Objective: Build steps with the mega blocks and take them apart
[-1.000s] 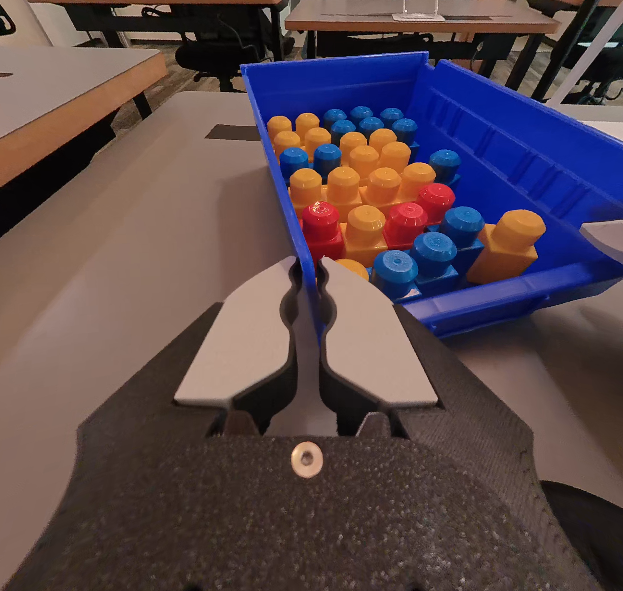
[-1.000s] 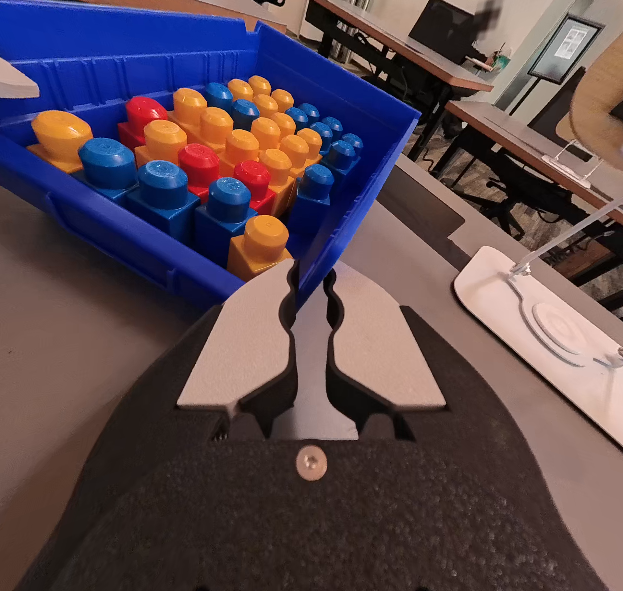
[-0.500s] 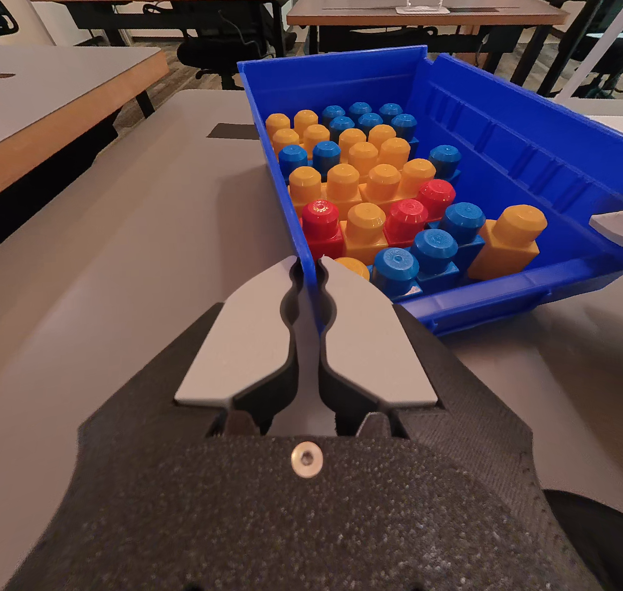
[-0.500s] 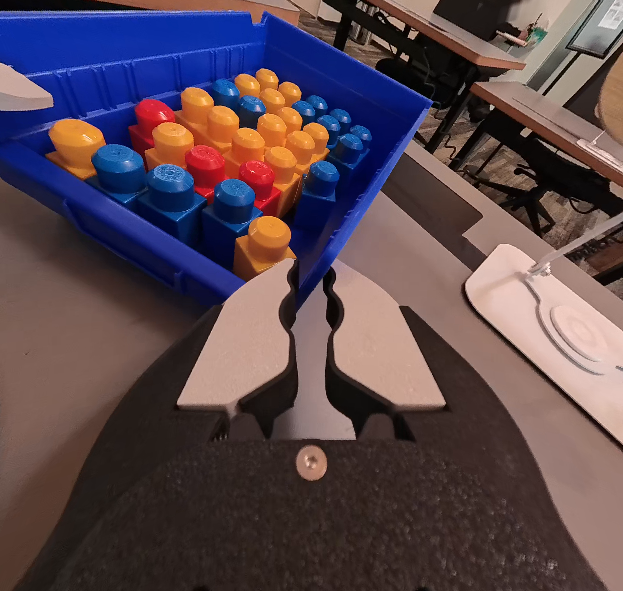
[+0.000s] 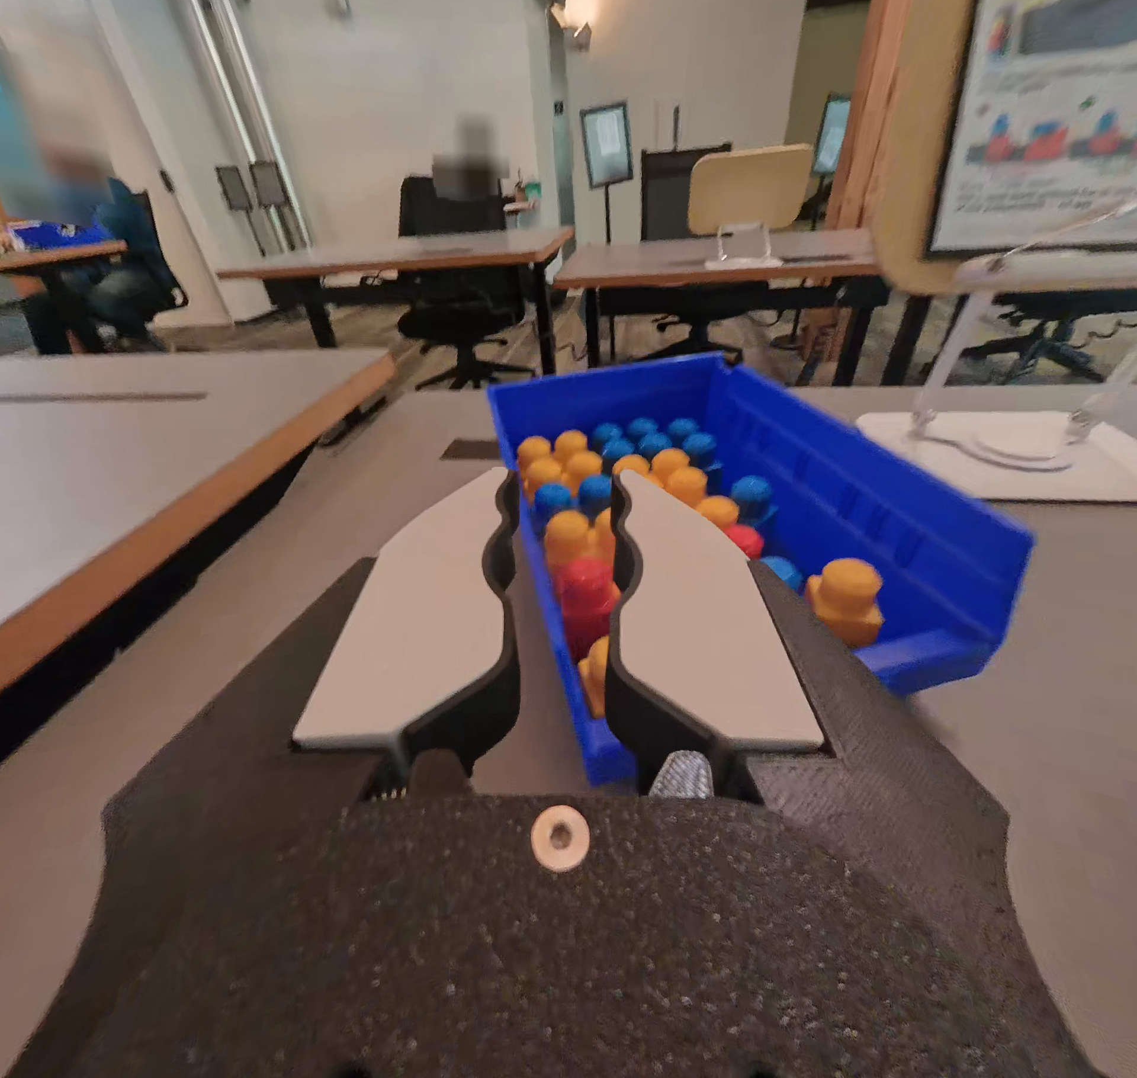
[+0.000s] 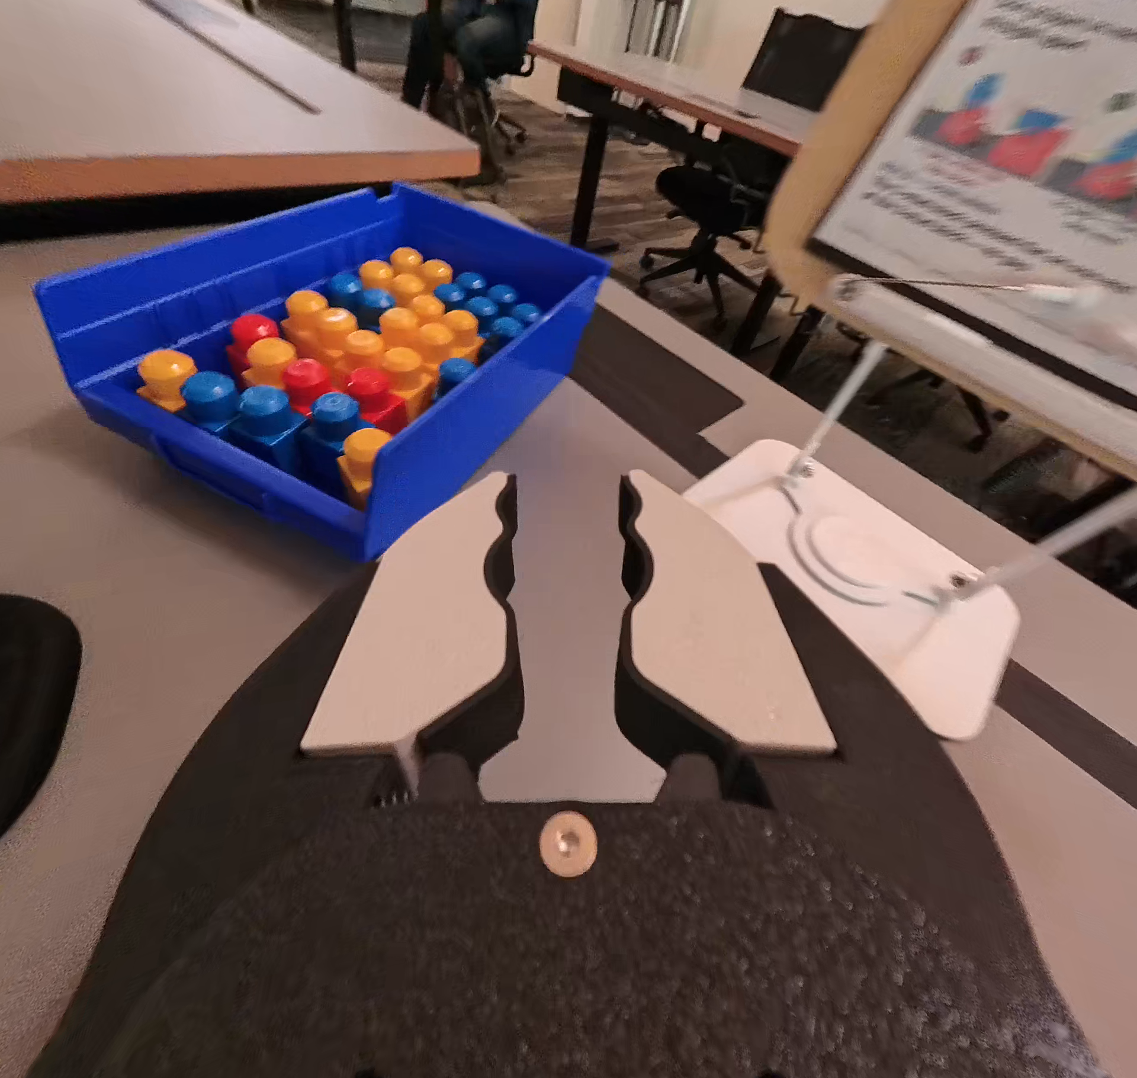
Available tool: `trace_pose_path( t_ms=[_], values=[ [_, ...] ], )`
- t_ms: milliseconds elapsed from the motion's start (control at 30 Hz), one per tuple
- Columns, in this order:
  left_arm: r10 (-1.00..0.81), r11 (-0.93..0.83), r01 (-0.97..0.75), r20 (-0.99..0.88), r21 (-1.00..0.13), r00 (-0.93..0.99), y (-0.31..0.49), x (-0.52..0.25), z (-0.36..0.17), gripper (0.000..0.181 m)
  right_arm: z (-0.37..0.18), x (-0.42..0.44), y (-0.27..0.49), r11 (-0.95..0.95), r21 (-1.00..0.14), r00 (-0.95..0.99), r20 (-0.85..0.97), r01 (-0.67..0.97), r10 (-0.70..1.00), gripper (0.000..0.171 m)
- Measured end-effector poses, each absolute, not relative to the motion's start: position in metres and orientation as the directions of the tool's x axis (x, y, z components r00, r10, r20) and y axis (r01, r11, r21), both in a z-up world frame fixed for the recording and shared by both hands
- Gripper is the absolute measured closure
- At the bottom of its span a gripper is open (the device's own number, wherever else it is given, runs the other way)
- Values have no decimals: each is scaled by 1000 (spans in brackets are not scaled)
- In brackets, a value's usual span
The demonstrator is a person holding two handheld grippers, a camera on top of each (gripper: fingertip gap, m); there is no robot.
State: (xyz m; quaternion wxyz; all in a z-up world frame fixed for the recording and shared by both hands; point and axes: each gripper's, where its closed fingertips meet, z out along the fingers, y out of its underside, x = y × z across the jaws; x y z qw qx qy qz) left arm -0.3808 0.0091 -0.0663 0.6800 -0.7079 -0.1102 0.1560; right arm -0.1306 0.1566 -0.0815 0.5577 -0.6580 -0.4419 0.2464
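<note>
Both tools empty: left tool [image 5: 561, 482] part-open over bin [image 5: 861, 494] wall, right tool [image 6: 565, 482] part-open, clear of it. Blocks [image 6: 363, 347] sit studs-up in bin on bench [image 6: 184, 556]. Light, rigid, likely slick; pinch one stud

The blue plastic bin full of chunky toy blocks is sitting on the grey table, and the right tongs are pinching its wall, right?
Not quite. The right wrist view shows the right tongs open, off to the side of the blue plastic bin and pinching nothing. The rest is right: the bin sits on the grey table, full of chunky toy blocks.
</note>
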Motion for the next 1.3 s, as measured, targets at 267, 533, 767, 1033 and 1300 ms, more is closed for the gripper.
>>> trace_pose_path(
  t_ms=[267,533,767,1033,1300],
  values=[
    [35,27,-185,-184,-982,982,71,-266,-1,163,-55,-33,208,-35,-982,682,101,183,724,141],
    [-143,157,-70,-93,-985,985,133,-186,-22,171,-76,36,246,-45,-998,812,15,51,584,143],
    [-287,131,-315,-340,-940,896,127,-122,-80,174,-88,42,249,-43,-996,820,39,77,571,146],
    [-149,60,-446,-450,-893,881,130,-138,-75,159,-80,45,247,-18,-996,820,63,88,569,146],
    [-94,-349,-491,-491,-798,866,128,-214,-116,121,-89,44,248,-55,-993,815,53,104,577,148]
  ],
)
